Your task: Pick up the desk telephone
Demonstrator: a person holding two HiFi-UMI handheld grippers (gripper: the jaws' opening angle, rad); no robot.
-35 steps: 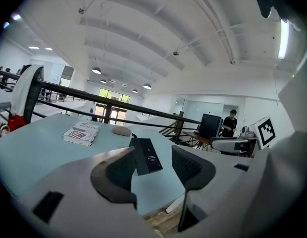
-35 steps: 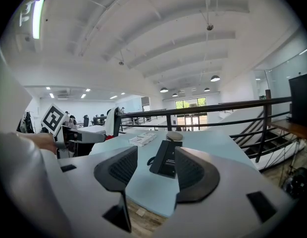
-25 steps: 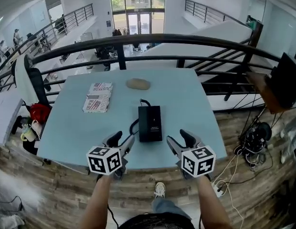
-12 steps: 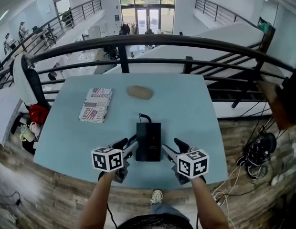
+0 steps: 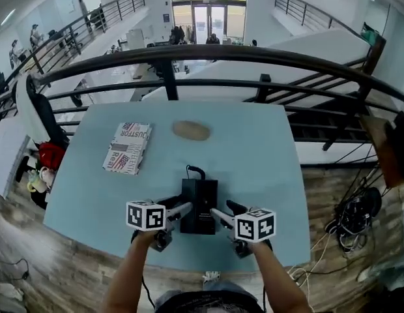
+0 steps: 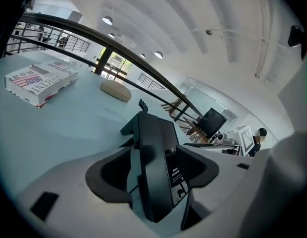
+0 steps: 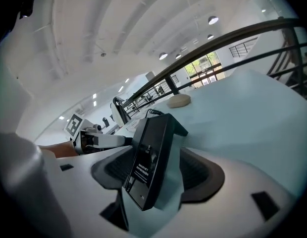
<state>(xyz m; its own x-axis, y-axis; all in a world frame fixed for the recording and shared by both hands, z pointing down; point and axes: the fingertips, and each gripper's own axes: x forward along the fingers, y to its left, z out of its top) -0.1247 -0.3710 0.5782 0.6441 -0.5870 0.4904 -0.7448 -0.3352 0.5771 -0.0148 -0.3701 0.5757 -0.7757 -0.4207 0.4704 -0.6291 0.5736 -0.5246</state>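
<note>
The left gripper [image 5: 178, 205] and right gripper [image 5: 223, 210] have closed in on the desk telephone's [image 5: 199, 204] near end. Both pairs of jaws are opening, straddling its 2 sides without pinching. They look ready to clamp.

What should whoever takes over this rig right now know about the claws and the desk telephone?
Left claw: jaws opening, the telephone's left edge between them, not gripped.
Right claw: jaws opening, the right edge between them, not gripped.
Desk telephone: rests on the table, near its front edge.
Done: both claws in position at the phone.
Left: close both, then lift.
</note>
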